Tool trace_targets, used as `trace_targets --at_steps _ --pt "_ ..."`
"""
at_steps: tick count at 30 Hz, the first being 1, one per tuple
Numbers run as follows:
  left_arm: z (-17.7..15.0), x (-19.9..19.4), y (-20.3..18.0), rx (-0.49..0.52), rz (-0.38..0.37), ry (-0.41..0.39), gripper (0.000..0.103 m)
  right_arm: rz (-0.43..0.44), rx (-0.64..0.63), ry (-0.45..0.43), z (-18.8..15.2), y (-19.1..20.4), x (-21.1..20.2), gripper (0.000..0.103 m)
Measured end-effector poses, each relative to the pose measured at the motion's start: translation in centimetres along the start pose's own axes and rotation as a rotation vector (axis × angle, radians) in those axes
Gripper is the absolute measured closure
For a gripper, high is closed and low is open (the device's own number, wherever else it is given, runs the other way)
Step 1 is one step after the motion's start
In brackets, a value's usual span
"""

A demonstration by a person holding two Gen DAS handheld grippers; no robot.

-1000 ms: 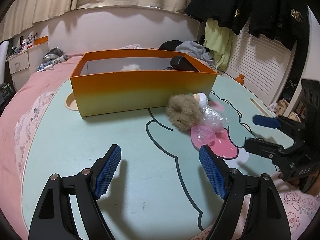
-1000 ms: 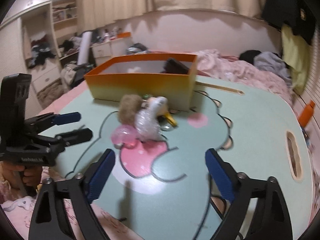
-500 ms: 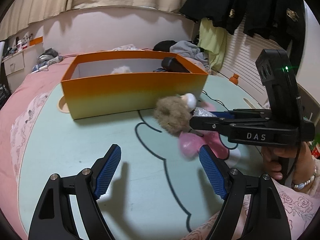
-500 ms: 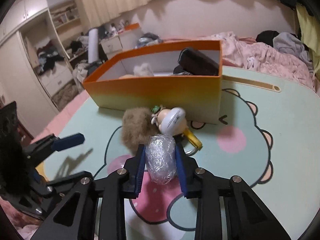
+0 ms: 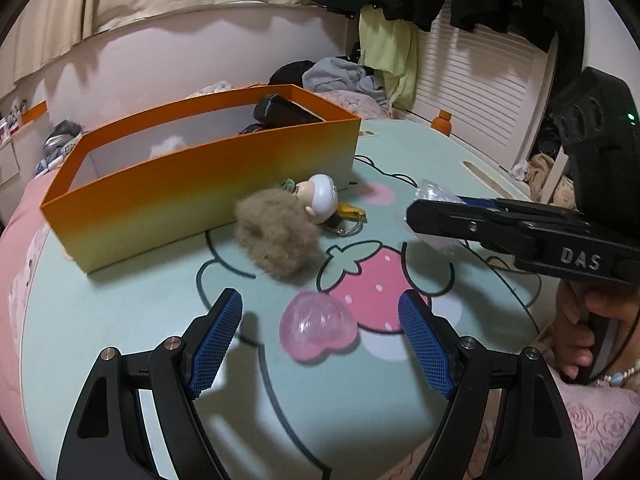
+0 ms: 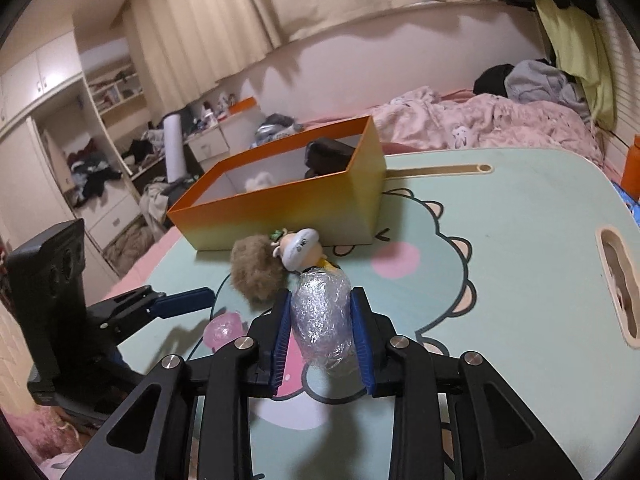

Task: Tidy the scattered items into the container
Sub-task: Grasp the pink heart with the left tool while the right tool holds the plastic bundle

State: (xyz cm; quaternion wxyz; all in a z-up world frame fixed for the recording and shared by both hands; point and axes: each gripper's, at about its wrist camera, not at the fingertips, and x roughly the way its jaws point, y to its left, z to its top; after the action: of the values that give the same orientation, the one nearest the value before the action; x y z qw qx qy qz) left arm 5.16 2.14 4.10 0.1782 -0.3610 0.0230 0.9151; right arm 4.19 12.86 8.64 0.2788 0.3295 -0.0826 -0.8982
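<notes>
An orange box (image 5: 192, 184) (image 6: 288, 204) stands on the mint table and holds a black item (image 5: 280, 110) and a white fluffy thing (image 5: 168, 146). In front of it lie a brown fur ball (image 5: 276, 234) (image 6: 256, 266), a white-capped doll keychain (image 5: 320, 196) (image 6: 298, 244) and a pink translucent heart (image 5: 320, 326) (image 6: 222, 328). My right gripper (image 6: 322, 316) is shut on a clear plastic-wrapped bundle (image 6: 322, 320), lifted above the table; it also shows in the left wrist view (image 5: 432, 200). My left gripper (image 5: 320, 336) is open, with the pink heart between its fingers.
The table (image 6: 520, 260) has a slot handle (image 6: 618, 280) at its right edge. A pink bed with clothes (image 6: 500, 116) lies behind. An orange bottle (image 5: 442, 120) stands by the far table edge. Shelves and clutter (image 6: 100, 160) stand at the left.
My right gripper closed on the plastic bundle and lifted it away from the pile to the right. My left gripper moved forward toward the pink heart, staying open.
</notes>
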Motion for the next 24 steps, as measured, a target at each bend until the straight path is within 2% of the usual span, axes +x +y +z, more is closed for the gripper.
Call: trace_targets --at_steps 2,4,16,24 --pt "-0.1 0.4 0.0 -0.003 -0.01 0.019 0.034 -0.001 0.007 0.001 0.0 -0.1 0.0 0.075" --pt "-0.3 0.3 -0.1 0.011 0.014 0.008 0.062 0.0 0.007 0.003 -0.1 -0.1 0.0 0.075" --pt "-1.2 -2.7 0.5 0.008 -0.043 -0.06 0.064 -0.004 0.005 -0.003 -0.2 0.0 -0.2 0.074" --pt "-0.3 -5.2 2.0 -0.034 -0.032 -0.125 0.064 -0.009 -0.001 -0.016 -0.3 0.0 -0.4 0.074"
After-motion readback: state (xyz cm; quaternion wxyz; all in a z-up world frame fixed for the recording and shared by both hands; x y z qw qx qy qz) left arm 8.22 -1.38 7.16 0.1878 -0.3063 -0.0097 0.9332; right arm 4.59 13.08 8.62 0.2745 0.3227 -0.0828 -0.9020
